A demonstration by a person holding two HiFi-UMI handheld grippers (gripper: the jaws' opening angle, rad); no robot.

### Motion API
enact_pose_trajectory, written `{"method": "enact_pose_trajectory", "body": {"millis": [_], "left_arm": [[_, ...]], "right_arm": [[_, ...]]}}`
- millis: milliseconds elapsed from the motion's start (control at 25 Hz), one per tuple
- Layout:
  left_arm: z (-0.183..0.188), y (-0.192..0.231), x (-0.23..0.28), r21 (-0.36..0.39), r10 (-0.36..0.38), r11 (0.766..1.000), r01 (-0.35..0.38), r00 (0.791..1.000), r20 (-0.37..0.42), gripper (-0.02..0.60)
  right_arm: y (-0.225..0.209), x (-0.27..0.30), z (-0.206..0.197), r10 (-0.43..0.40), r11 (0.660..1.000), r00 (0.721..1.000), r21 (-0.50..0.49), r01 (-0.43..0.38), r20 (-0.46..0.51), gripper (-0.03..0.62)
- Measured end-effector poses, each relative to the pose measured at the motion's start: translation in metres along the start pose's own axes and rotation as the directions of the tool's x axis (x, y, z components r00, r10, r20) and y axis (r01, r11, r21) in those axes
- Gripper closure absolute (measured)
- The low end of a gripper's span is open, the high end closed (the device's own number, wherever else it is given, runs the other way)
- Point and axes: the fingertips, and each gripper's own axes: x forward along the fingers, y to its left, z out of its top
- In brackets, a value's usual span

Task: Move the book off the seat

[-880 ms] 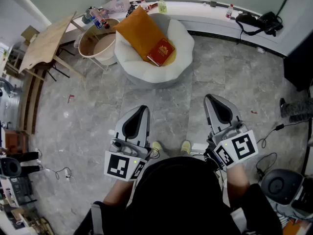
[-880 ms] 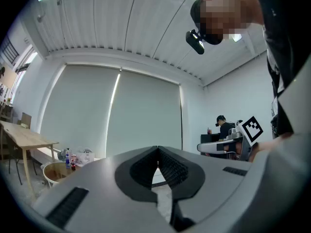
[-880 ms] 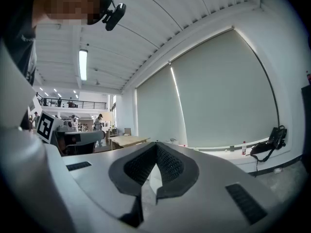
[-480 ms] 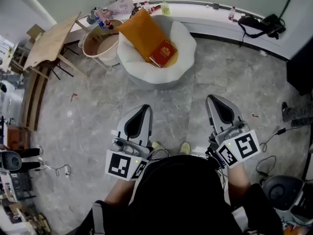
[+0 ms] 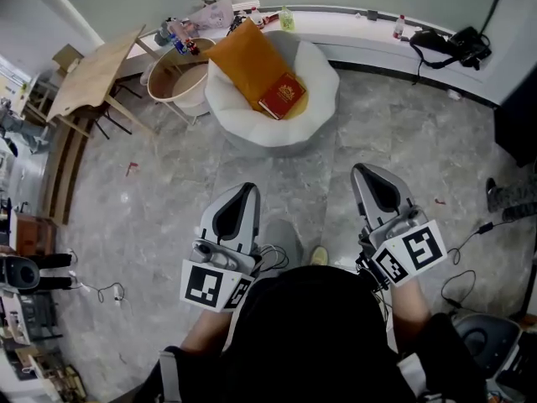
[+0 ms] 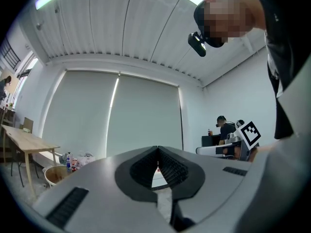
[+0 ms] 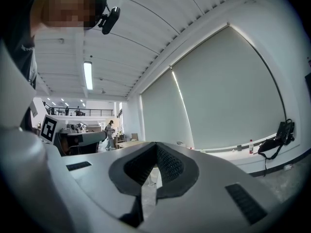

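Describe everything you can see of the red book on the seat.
The book is a closed volume with a red cover and a gold emblem in the middle of it; any print is too small to read. It lies cover up, turned askew, on the near end of the orange cushion that rests inside the round white seat. Nothing else touches it.

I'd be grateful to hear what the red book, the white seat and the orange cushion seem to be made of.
The book: likely a hard cover, smooth red with a gold emblem. The seat: probably soft stuffed fabric, matt white, puffy rounded rim. The cushion: seemingly matt orange cloth, no shine.
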Motion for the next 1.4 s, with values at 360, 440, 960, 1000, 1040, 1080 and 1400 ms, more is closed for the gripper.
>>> {"method": "enact_pose_trajectory", "body": {"millis": [360,440,960,1000,1040,1080,1400], "left_arm": [[0.013,-0.002,-0.003,-0.006,-0.012,1.0,0.012,1.0,0.021,0.569],[0.014,-0.003,-0.004,-0.007,-0.016,1.0,0.016,1.0,0.011,0.569],[0.014,-0.013,-0.012,-0.015,-0.059,0.998,0.06,0.998,0.017,0.569],[0.014,-0.012,-0.012,-0.015,-0.061,0.998,0.062,0.998,0.017,0.569],[0.014,-0.011,-0.013,-0.015,-0.063,0.998,0.064,0.998,0.016,0.569],[0.014,-0.01,-0.013,-0.018,-0.066,0.998,0.066,0.998,0.016,0.569],[0.012,-0.011,-0.01,-0.029,-0.089,0.995,0.09,0.996,0.031,0.569]], "right_arm": [[0.005,-0.007,0.006,-0.012,1.0,1.0,-0.005,0.012,0.013,0.582],[0.007,-0.009,0.006,-0.015,1.0,1.0,-0.001,0.015,0.012,0.582],[0.017,-0.012,-0.005,-0.022,0.999,1.0,-0.026,0.022,-0.012,0.582],[0.018,-0.012,-0.004,-0.023,0.999,1.0,-0.028,0.023,-0.013,0.582],[0.019,-0.012,-0.004,-0.026,0.999,1.0,-0.03,0.025,-0.012,0.582],[0.019,-0.011,-0.004,-0.028,0.999,1.0,-0.032,0.028,-0.012,0.582],[0.02,-0.013,-0.006,-0.039,0.998,0.999,-0.056,0.038,-0.013,0.582]]}}
